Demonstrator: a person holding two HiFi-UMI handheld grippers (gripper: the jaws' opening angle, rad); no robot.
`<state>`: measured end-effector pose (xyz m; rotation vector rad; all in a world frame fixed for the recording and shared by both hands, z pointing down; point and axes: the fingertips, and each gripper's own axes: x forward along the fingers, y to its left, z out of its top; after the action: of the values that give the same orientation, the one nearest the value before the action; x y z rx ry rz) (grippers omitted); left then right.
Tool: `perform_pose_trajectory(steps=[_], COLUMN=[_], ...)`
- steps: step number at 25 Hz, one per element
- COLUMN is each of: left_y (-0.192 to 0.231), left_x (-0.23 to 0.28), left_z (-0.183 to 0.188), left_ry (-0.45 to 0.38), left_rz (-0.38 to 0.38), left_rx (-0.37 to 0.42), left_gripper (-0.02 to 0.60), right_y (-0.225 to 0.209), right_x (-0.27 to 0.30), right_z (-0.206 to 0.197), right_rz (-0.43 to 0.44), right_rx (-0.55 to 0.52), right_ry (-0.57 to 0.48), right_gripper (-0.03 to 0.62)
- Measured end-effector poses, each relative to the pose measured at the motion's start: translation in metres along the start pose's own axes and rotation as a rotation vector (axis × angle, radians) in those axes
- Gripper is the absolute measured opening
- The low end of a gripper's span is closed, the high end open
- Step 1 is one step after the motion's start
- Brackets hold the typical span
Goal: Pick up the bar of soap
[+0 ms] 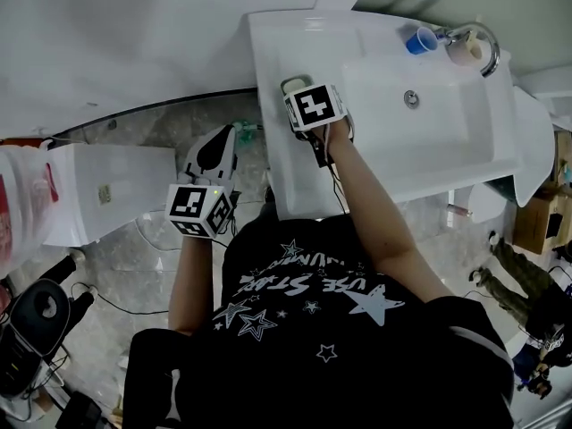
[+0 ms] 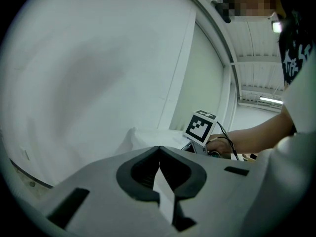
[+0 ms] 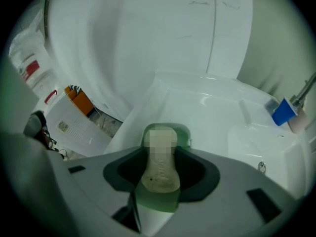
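Bar of soap [image 3: 160,169]: pale beige, oblong with rounded ends, matte and slightly pitted, with lettering pressed into the top. Lying in a translucent green soap dish [image 3: 183,132] on the flat left ledge of the white washbasin [image 1: 295,177], toward the ledge's back edge.

Right gripper [image 3: 163,152] lowered over that ledge, fingers apart and straddling the bar along its long sides. Dark padded hollows on either flank, a sliver of gap on each side, no press visible yet. Unclear whether inside or outside the dish rim. Left gripper [image 2: 158,149] off the washbasin's left side, above the floor, fingers together on nothing.

Probably light and rigid, yet easily dented at the corners. Likely slick if wet, though dry and chalky in look here. Best taken across the narrow width, near mid-length, low enough for the pads to catch the straighter sides rather than the domed top. Worth keeping clear of the dish: thin plastic, apparently loose, liable to lift or skid along with the bar. Moderate squeeze advisable; too hard, and apt to squirt out endways.

Washbasin itself glossy, smooth ceramic, with a rectangular bowl and a metal drain [image 1: 411,98]. At its back right corner, a small blue cup [image 1: 420,40] beside a curved chrome faucet [image 1: 483,43].
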<state>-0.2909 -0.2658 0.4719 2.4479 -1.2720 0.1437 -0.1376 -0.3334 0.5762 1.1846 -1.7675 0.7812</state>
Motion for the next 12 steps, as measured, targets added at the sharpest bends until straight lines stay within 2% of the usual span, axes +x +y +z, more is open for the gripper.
perform_pose_trajectory(steps=[4, 12], left_y=[-0.003, -0.030], left_x=[-0.007, -0.015], left_z=[0.000, 0.007], left_ry=[0.013, -0.011], left_rz=[0.025, 0.069], left_rx=[0.006, 0.026], left_gripper=[0.010, 0.009], right_y=[-0.004, 0.000], right_x=[-0.007, -0.051], right_z=[0.000, 0.005], right_rz=[0.042, 0.227], right_rx=[0.040, 0.109], right_ry=[-0.040, -0.180], right_gripper=[0.183, 0.179])
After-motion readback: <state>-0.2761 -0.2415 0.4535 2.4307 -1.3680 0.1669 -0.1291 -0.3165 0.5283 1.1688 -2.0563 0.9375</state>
